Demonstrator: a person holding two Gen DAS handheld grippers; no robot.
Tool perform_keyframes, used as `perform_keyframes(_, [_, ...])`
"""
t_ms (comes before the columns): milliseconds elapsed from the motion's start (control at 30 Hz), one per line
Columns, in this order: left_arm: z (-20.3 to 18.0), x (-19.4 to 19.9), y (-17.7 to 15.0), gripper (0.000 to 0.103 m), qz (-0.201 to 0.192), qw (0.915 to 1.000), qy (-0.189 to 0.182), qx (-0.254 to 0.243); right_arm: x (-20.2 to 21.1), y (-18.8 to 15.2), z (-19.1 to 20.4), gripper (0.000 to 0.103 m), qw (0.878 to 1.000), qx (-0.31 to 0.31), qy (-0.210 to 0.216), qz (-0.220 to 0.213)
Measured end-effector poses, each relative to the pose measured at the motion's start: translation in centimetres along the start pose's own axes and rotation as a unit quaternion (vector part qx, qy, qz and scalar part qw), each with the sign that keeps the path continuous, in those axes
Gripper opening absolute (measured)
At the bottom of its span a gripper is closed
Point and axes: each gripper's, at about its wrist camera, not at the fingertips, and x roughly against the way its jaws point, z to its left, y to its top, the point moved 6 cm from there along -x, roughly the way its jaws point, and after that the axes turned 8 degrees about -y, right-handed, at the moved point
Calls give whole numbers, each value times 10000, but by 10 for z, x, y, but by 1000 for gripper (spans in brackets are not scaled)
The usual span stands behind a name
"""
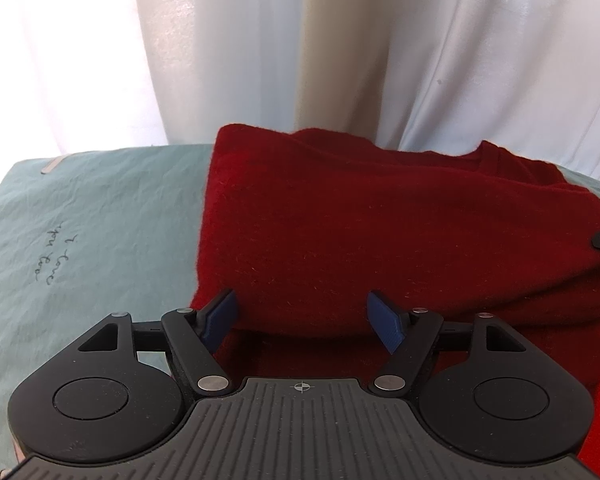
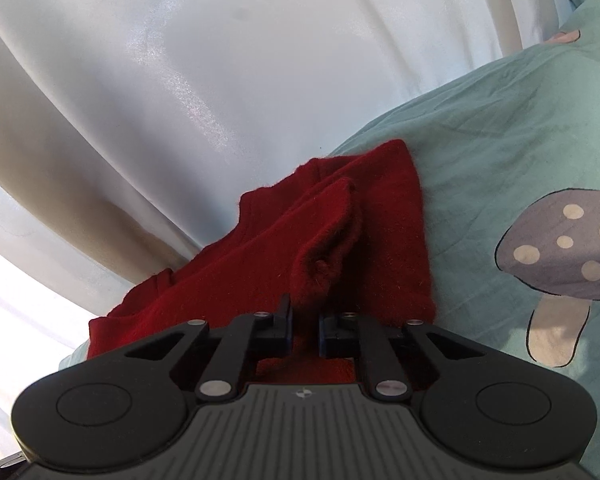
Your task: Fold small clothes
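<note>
Red garment (image 1: 360, 232), mushroom-print teal sheet (image 2: 500, 140)

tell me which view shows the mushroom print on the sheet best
The right wrist view: the grey mushroom print with pale spots lies in full on the teal bedsheet, right of the red sweater. The left wrist view shows no mushroom, only handwriting on the sheet.

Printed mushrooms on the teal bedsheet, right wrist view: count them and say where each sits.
2. One large grey, spotted mushroom at the right edge; one pink cap partly visible top right. The sheet runs out of frame, so others may be hidden.
</note>
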Motion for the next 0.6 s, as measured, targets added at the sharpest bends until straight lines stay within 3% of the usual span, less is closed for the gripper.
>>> perform_keyframes(267, [6,13,1,76,-121,9997,-62,183,40,3,17,9,9932,791,-92,-843])
perform_keyframes(467, [19,-1,-6,76,216,9993,188,240,6,-10,-1,9,9910,1134,-634,-314])
perform_keyframes(600, [25,9,3,75,-2,9996,170,230,21,-4,-1,17,9918,1009,-687,-384])
